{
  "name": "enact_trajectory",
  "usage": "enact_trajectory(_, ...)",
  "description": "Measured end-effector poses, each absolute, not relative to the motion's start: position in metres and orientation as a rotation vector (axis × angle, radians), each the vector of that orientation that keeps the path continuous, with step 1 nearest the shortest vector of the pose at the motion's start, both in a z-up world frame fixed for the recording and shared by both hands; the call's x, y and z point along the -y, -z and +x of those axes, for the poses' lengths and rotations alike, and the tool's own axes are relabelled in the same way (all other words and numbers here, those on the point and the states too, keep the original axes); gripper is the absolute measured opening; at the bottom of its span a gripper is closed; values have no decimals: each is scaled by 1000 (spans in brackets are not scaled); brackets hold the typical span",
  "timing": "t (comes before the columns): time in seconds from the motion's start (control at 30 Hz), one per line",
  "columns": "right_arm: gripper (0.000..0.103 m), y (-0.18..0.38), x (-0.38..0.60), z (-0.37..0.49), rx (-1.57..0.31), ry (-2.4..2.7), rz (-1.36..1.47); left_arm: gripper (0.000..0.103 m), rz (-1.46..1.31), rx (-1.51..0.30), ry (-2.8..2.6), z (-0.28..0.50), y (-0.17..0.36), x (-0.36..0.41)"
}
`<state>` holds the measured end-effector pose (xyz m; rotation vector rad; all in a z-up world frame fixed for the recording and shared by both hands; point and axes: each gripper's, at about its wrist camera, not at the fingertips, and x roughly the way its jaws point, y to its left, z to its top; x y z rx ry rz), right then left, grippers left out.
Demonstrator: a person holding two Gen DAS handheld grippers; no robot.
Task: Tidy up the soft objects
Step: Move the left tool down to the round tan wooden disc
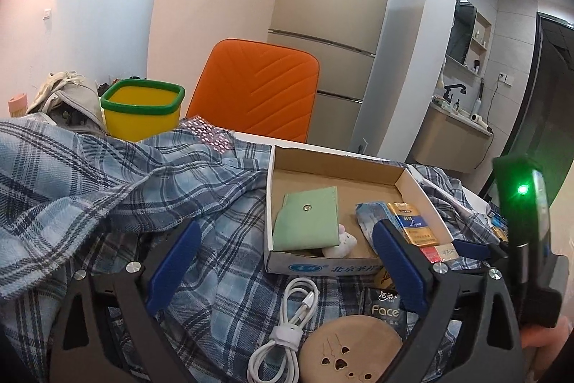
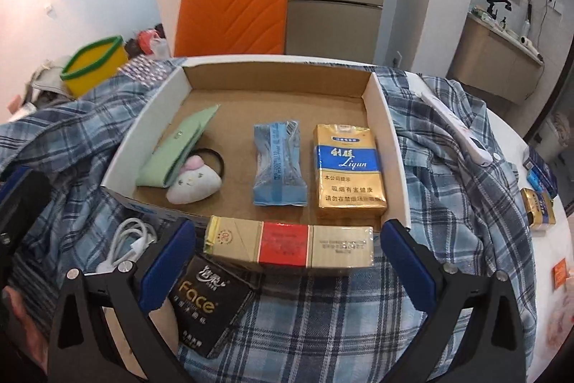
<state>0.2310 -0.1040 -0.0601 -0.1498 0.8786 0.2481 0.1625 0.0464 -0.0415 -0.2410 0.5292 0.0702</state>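
Both tools hang released over the plaid shirt (image 2: 323, 318) on the surface. Ahead of the right tool (image 2: 287, 250) a gold-and-red cigarette pack (image 2: 287, 244) straddles the cardboard box (image 2: 389, 139) edge, probably next in; the Face tissue pack (image 2: 204, 304) beneath crowds the left tool (image 1: 283, 261), as does a white cable (image 1: 287, 322).

In the left wrist view the wooden disc (image 1: 353, 350) is cut off by the bottom edge, and the right finger hides part of the blue packet (image 1: 371, 214) in the cardboard box (image 1: 272, 203). The plush toy (image 1: 340, 243) shows only partly — tucked behind the box's near wall — while small print on the gold pack (image 2: 348, 167) is too small to tell.
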Motion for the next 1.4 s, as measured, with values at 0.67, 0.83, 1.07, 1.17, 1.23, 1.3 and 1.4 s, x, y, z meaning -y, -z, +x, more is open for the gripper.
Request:
enact_trajectory(0.67,88,15,191,164,-576,-243,-18,98,-192,-711,229,165,37,-23)
enact_trajectory(0.83,88,14,200,155,-542,-304,26,98,-182,-832,442,167,46,-11)
enact_trajectory(1.07,88,16,205,151,-532,-328,49,98,-258,-988,444,184,78,-8)
enact_trajectory(1.17,88,19,204,151,-544,-332,46,98,-306,-1019,469,185,86,-10)
enact_trajectory(1.23,88,19,203,149,-540,-332,34,96,-285,-1021,449,185,87,-9)
enact_trajectory(1.3,88,19,201,148,-537,-334,25,96,-267,-1027,431,186,87,-8)
enact_trajectory(1.4,88,20,199,148,-540,-340,17,96,-247,-1027,416,187,90,-7)
